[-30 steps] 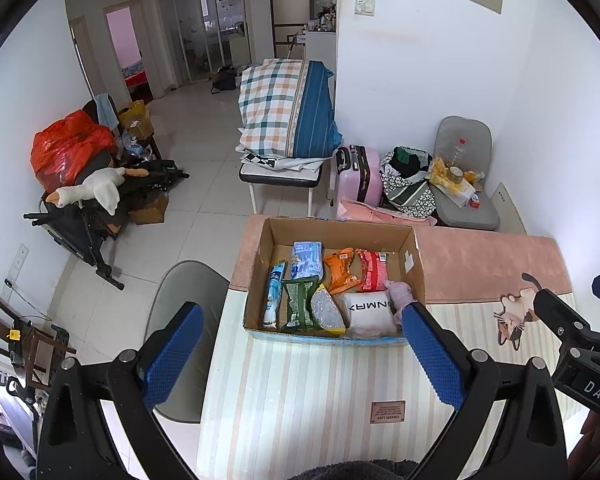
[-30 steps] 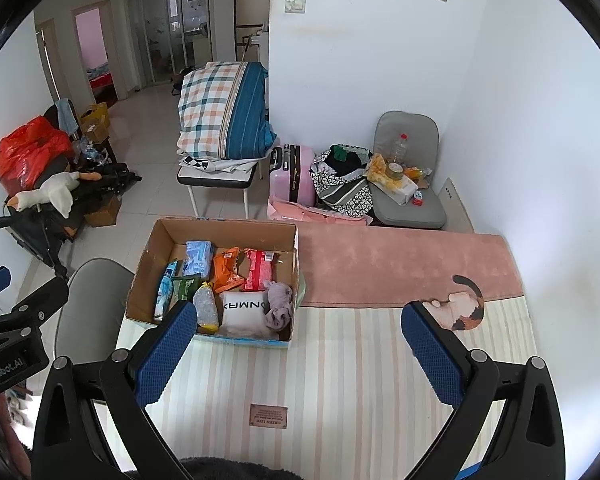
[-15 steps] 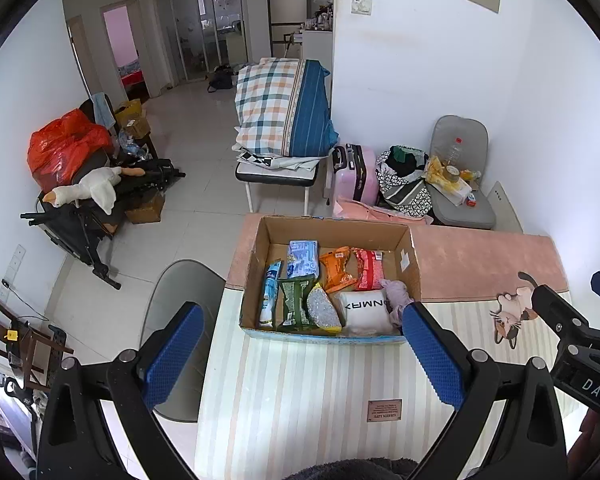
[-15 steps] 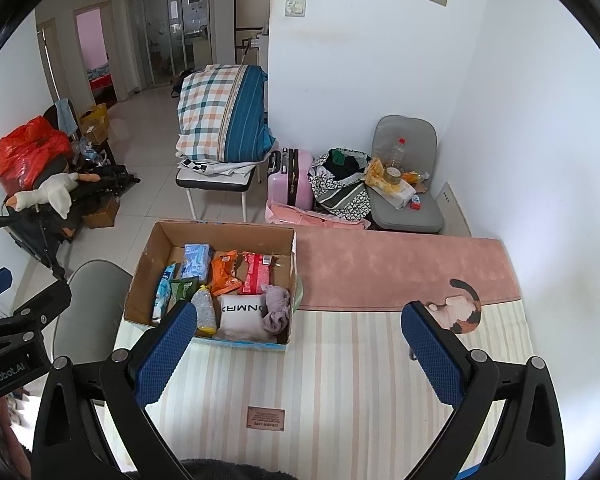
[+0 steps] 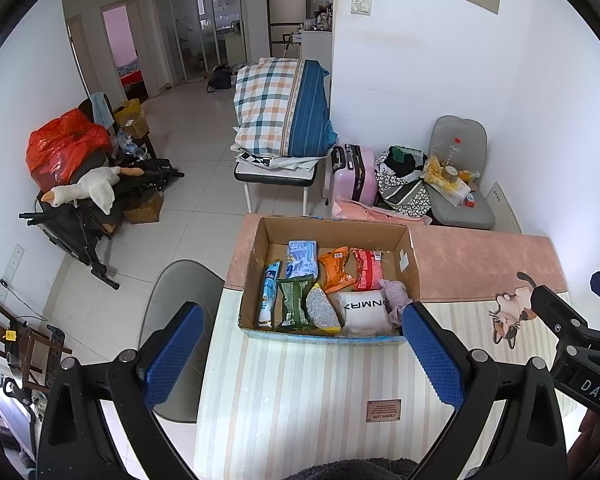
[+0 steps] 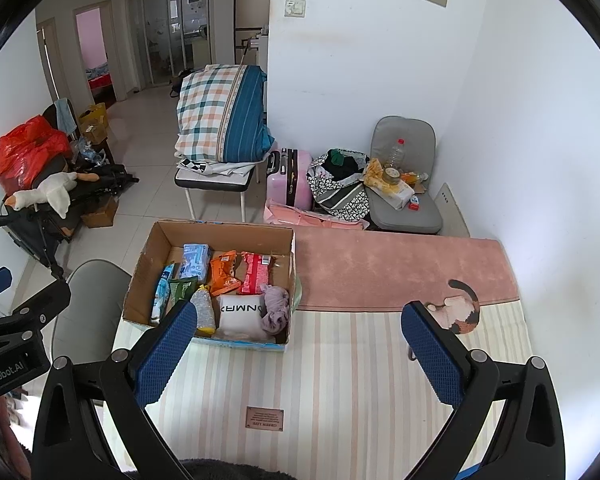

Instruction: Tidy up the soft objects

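Note:
An open cardboard box point(image 5: 414, 264) point(image 6: 140, 280) stands on a striped mat point(image 5: 312, 392) point(image 6: 340, 368). It holds several snack packets, a white pillow-like pack point(image 5: 362, 310) point(image 6: 240, 316) and a crumpled mauve cloth point(image 5: 396, 298) point(image 6: 276, 306) at its right side. My left gripper point(image 5: 300, 354) is open and empty, held above the mat in front of the box. My right gripper point(image 6: 296, 354) is open and empty, above the mat to the right of the box. A cat-shaped soft item point(image 5: 510, 316) point(image 6: 458, 310) lies on the mat at the right.
A pink rug point(image 6: 400, 268) lies beyond the mat. A grey chair point(image 5: 176, 312) stands left of the mat. A bench with a plaid pillow point(image 5: 284, 112), a pink suitcase point(image 5: 354, 174), bags and a grey floor chair point(image 6: 404, 176) stand by the far wall.
Both grippers have pulled back and risen slightly from the box, so the box looks a little smaller and farther. Both stay open and empty.

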The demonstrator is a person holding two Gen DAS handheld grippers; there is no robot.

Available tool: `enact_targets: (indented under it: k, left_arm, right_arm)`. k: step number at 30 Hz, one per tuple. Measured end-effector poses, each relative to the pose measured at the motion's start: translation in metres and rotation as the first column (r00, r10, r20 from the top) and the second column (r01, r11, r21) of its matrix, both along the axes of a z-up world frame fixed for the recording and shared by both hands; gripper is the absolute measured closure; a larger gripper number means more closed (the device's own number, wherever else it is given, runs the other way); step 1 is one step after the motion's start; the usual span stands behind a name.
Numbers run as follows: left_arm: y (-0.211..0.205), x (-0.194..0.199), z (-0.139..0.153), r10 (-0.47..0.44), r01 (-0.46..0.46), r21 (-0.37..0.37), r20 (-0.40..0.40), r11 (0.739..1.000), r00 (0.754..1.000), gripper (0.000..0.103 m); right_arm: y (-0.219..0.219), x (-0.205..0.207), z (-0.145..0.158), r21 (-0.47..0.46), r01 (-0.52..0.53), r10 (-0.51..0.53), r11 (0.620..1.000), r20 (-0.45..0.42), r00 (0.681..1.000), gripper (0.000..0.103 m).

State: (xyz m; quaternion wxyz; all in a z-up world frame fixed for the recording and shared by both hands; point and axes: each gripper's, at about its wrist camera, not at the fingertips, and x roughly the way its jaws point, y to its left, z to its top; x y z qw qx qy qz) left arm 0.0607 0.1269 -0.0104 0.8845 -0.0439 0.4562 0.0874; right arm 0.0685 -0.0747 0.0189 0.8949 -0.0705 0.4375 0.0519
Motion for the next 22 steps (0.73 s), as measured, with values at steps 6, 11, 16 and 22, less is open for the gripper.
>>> enact_targets:
  k: [6,11,16,22]
  left_arm:
    - [-0.0008,0.0000,0.0007,0.003,-0.003,0.000,0.002,1.000,1.000,0.001]
    - [0.0003,0.0007,0.0003,0.000,0.000,0.000,0.002,1.000,1.000,0.001]
    - [0.0016,-0.0001,0.0001,0.001,-0.001,0.001,0.001,1.000,1.000,0.001]
    - [0.0043,-0.0001,0.0014,0.000,0.000,0.001,0.009,1.000,1.000,0.001]
  right_arm:
    - [-0.0021,0.0012,0.0015,-0.001,-0.002,0.002,1.000,0.005,1.000,0.000]
    - [-0.0018,0.0008,0.0015,-0.004,-0.006,0.006,1.000,0.005,1.000,0.000]
    - [-0.0013,0.0009,0.0029,-0.001,-0.006,0.006,1.000,0.003,1.000,0.000]
    - [-0.0006,0.0007,0.0028,-0.001,-0.008,0.008,1.000,0.001,1.000,0.000]
